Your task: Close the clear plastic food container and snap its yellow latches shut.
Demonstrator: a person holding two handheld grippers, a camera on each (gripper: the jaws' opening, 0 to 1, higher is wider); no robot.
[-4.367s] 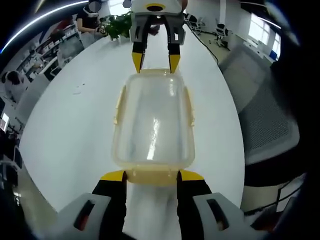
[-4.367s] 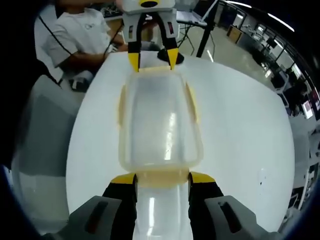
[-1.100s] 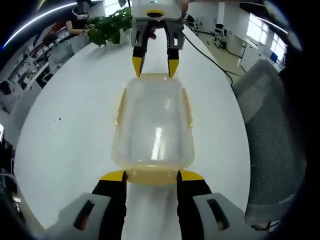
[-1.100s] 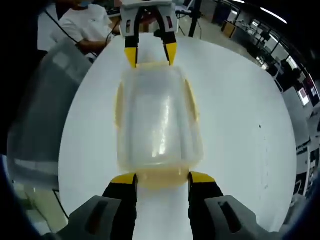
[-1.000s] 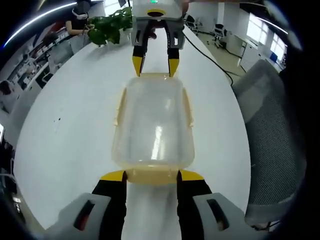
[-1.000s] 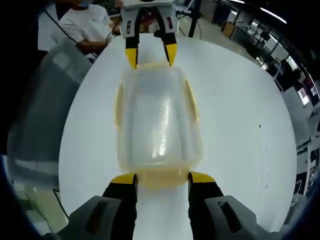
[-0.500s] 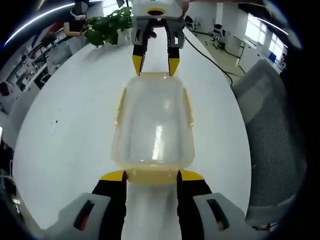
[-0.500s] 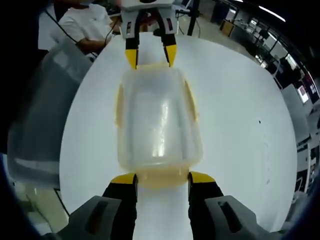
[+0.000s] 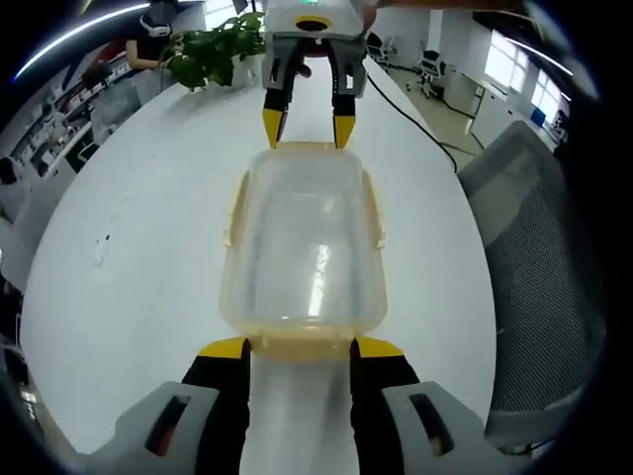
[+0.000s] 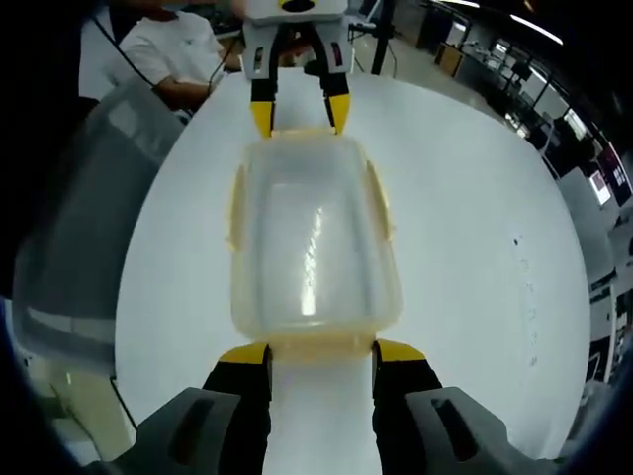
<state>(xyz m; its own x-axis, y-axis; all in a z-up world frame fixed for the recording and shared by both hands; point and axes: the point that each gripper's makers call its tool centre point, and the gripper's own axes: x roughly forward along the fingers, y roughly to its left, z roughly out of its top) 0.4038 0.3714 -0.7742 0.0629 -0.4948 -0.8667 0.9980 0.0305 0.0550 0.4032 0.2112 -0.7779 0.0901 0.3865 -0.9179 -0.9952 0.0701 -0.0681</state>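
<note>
The clear food container (image 9: 305, 242) lies on the white bench (image 9: 138, 247), its long axis running from the left tool (image 9: 300, 348) to the right tool (image 9: 309, 124). A green plant (image 9: 208, 59) stands far behind it and a grey chair (image 9: 539, 267) beside the bench. Each tool is opened about as wide as an end latch (image 10: 318, 348), with the yellow tips at the container's end corners.

Clear container (image 9: 302, 237) on white table (image 9: 138, 228)

Glossy clear plastic container (image 9: 304, 237)
</note>
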